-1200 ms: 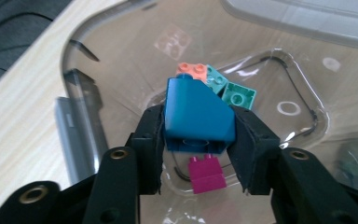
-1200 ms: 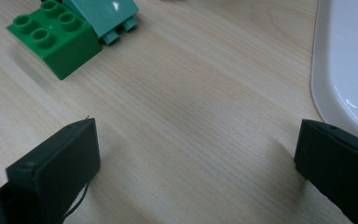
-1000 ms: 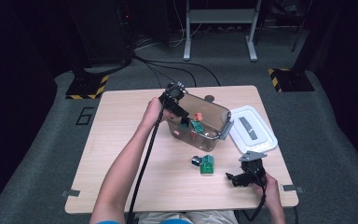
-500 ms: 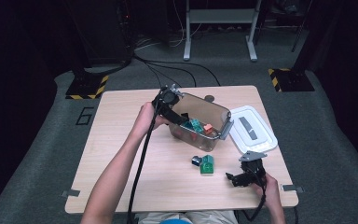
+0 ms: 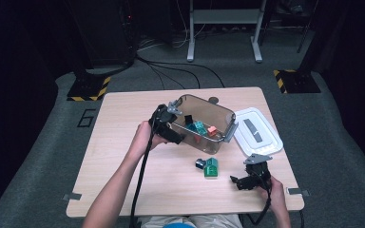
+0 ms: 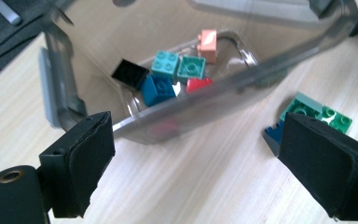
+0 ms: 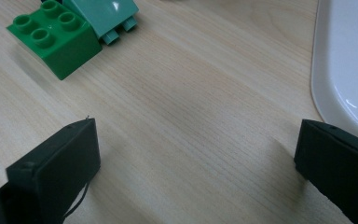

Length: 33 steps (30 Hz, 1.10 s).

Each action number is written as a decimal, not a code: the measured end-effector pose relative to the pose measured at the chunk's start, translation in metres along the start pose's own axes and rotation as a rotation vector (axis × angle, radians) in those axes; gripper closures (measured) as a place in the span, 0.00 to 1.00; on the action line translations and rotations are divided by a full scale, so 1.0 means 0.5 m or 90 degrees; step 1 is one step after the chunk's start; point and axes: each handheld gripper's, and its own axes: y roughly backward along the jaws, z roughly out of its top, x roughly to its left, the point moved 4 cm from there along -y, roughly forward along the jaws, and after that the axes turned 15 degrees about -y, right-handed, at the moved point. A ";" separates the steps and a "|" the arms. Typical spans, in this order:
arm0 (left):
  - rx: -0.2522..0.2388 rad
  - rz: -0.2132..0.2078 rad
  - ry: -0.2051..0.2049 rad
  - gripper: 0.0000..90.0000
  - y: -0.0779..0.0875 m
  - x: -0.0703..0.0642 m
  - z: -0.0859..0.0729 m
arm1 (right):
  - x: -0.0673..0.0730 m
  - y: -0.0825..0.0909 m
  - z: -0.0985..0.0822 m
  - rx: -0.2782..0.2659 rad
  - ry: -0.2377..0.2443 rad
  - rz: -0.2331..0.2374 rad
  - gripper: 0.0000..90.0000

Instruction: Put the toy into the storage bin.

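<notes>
A clear plastic bin [image 5: 223,124] stands mid-table and holds several bricks: black [image 6: 129,74], teal [image 6: 165,63], blue [image 6: 158,88], red [image 6: 198,84] and salmon [image 6: 207,39]. My left gripper [image 5: 177,135] sits at the bin's near left end. In its own view the left gripper [image 6: 205,172] points at the bin's wall. Its jaws have just been opening and stand wide with nothing between them. A green brick [image 5: 212,167] and a blue piece [image 5: 200,164] lie on the table in front of the bin. My right gripper [image 5: 236,182] rests open near the front edge, with bare wood between its jaws [image 7: 196,168].
A white lid [image 5: 256,130] lies flat to the right of the bin, and its rim [image 7: 349,65] is close to the right gripper's jaw. The green brick [image 7: 56,37] and a pale green piece [image 7: 107,14] lie ahead of the right gripper.
My left gripper has drawn back from over the bin's far left part to its near left end, jaws spreading wider. The right gripper has stayed put.
</notes>
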 end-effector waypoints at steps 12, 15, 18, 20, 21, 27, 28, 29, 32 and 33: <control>-0.004 -0.034 0.029 0.06 -0.063 -0.066 -0.048 | 0.000 0.000 0.000 0.000 0.000 0.000 0.00; 0.001 -0.041 0.031 0.04 -0.079 -0.079 -0.055 | 0.000 0.000 0.000 0.000 0.000 0.000 0.00; -0.002 -0.044 0.041 0.03 -0.089 -0.089 -0.058 | 0.000 0.000 0.000 0.000 0.000 0.000 0.00; -0.003 -0.049 0.046 0.03 -0.100 -0.099 -0.061 | 0.000 0.000 0.000 0.000 0.000 0.000 0.00; 0.000 -0.052 0.043 0.02 -0.105 -0.103 -0.062 | 0.000 0.000 0.000 0.000 0.000 0.000 0.00; -0.005 -0.069 0.059 0.02 -0.136 -0.128 -0.068 | 0.000 0.000 0.000 0.000 0.000 0.000 0.00; -0.007 -0.070 0.062 0.02 -0.141 -0.133 -0.068 | 0.000 0.000 0.000 0.000 0.000 0.000 0.00; -0.004 -0.074 0.060 0.02 -0.145 -0.136 -0.068 | 0.000 0.000 0.000 0.000 0.000 0.000 0.00; -0.008 -0.081 0.068 0.02 -0.159 -0.148 -0.066 | 0.000 0.000 0.000 0.000 0.000 0.000 0.00; -0.009 -0.075 0.072 0.02 -0.163 -0.151 -0.065 | 0.000 0.000 0.000 0.000 0.000 0.000 0.00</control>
